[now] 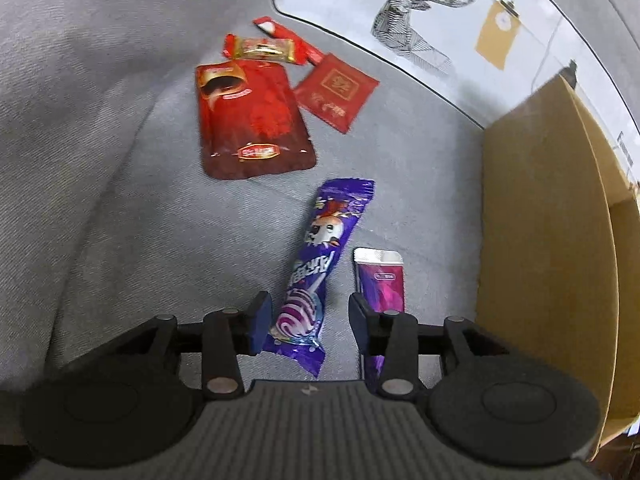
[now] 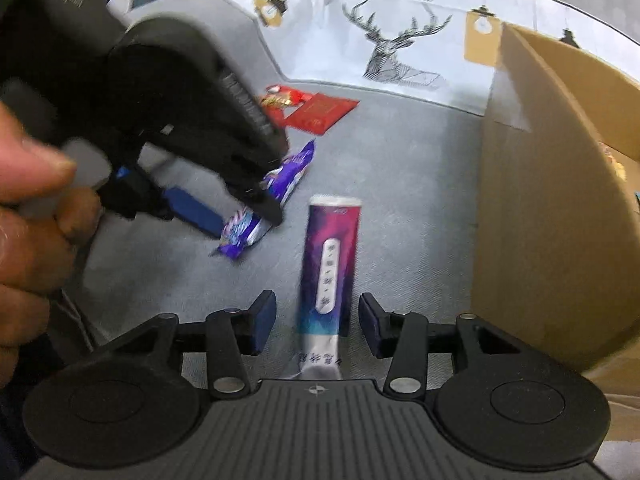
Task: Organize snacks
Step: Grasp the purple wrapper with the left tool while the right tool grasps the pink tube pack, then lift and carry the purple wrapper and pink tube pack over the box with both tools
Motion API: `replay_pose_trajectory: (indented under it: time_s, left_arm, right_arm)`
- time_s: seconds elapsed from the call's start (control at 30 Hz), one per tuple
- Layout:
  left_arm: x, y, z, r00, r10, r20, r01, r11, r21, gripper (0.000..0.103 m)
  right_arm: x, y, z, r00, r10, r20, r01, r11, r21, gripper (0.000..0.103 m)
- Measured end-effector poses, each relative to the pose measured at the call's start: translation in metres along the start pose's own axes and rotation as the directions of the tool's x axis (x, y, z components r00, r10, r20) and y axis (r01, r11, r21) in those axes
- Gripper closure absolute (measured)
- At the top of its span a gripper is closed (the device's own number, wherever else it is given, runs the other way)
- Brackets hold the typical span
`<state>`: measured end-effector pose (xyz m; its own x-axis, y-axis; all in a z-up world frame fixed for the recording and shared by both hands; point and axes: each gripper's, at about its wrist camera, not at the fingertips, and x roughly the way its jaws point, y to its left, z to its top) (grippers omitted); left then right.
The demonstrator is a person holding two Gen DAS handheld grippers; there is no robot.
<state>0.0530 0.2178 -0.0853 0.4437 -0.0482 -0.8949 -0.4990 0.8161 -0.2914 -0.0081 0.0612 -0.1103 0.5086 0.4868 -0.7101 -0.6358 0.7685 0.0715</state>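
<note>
A long purple lollipop wrapper lies on the grey cushion, its lower end between the open fingers of my left gripper. A purple-and-white stick packet lies just right of it. In the right wrist view that stick packet lies between the open fingers of my right gripper. The left gripper shows there too, open around the purple wrapper. Red snacks lie farther back: a large red pouch, a square red sachet, a gold-red candy.
An open cardboard box stands at the right, also in the right wrist view. A white pillow with a deer print lies behind the snacks. A hand holds the left gripper.
</note>
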Motion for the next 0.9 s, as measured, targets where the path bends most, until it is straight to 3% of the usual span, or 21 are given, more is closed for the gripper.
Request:
replay_pose_trajectory:
  time_s: [0.07,0.1,0.13,0.33,0.37,0.4,0.63,0.9]
  left_arm:
    - [0.001,0.0,0.0,1.0,0.008,0.002,-0.008,1.0,0.006,0.057]
    - [0.002,0.0,0.0,1.0,0.01,0.003,-0.01,1.0,0.006,0.057]
    - [0.002,-0.001,0.001,1.0,0.012,0.004,-0.012,1.0,0.008,0.057]
    - [0.003,-0.005,-0.001,0.999,0.03,0.014,-0.03,0.998,0.048,0.06]
    - [0.004,-0.005,-0.001,0.999,0.036,0.016,-0.037,0.998,0.054,0.063]
    - [0.004,-0.006,-0.002,0.999,0.041,0.02,-0.042,0.997,0.059,0.076]
    - [-0.009,0.001,0.0,0.996,0.045,0.071,-0.047,0.999,0.021,0.077]
    - [0.0,0.004,0.002,0.997,0.069,0.027,-0.069,0.997,0.019,0.077]
  right_arm:
    - [0.001,0.005,-0.002,1.0,-0.019,0.018,0.019,0.999,-0.037,0.055]
    - [0.001,0.006,-0.002,0.999,-0.025,0.026,0.026,0.998,-0.048,0.06]
    - [0.0,0.006,-0.003,0.999,-0.027,0.033,0.028,0.998,-0.053,0.072]
    - [-0.005,0.004,-0.006,0.998,-0.041,0.049,0.043,0.998,-0.049,0.08]
    - [-0.006,0.004,-0.006,0.997,-0.05,0.055,0.052,0.998,-0.044,0.081]
    - [-0.007,0.004,-0.007,0.996,-0.058,0.062,0.061,0.997,-0.039,0.081]
    - [-0.013,0.005,-0.01,0.995,-0.079,0.068,0.081,0.996,-0.023,0.082]
    - [-0.001,0.001,-0.006,0.997,-0.068,0.024,0.067,0.998,0.016,0.075]
